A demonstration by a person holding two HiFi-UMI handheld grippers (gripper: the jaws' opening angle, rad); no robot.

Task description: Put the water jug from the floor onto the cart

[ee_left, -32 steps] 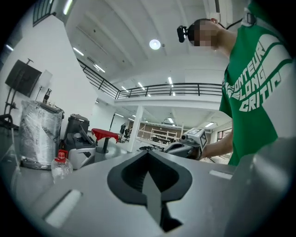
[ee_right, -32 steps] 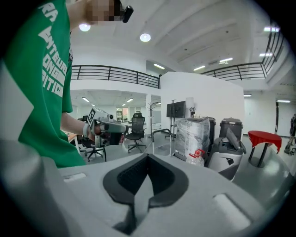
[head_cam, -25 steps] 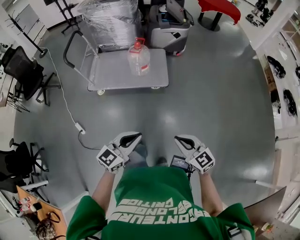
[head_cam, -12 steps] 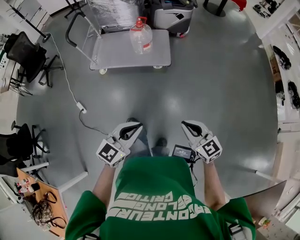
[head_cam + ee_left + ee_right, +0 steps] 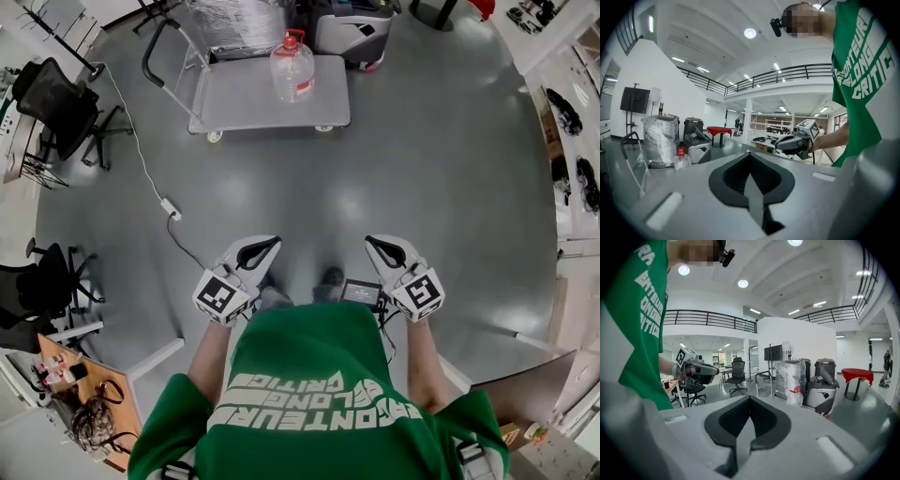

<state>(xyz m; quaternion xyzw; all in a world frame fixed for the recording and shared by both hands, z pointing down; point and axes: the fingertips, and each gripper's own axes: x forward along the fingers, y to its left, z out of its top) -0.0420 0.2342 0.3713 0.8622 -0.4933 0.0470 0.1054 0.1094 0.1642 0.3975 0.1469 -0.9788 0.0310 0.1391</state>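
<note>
The clear water jug [image 5: 292, 67] with a red cap and handle stands upright on the grey flat cart [image 5: 244, 101], far ahead of me on the floor. The left gripper view shows the jug [image 5: 682, 159] small at the left, and the right gripper view shows the jug [image 5: 794, 396] beside a grey machine. My left gripper [image 5: 260, 250] and right gripper [image 5: 382, 249] are held close to my body, side by side, well away from the cart. Both are shut with nothing between the jaws.
A wrapped pallet [image 5: 234, 14] and a grey machine [image 5: 354, 28] stand behind the cart. Black office chairs [image 5: 61, 108] are at the left, and a white cable with a power strip [image 5: 170, 206] crosses the floor. A cluttered desk [image 5: 75, 412] is at the lower left.
The cart and jug have slid toward the top of the head view as I back away. Both grippers stay shut and empty near my waist.
</note>
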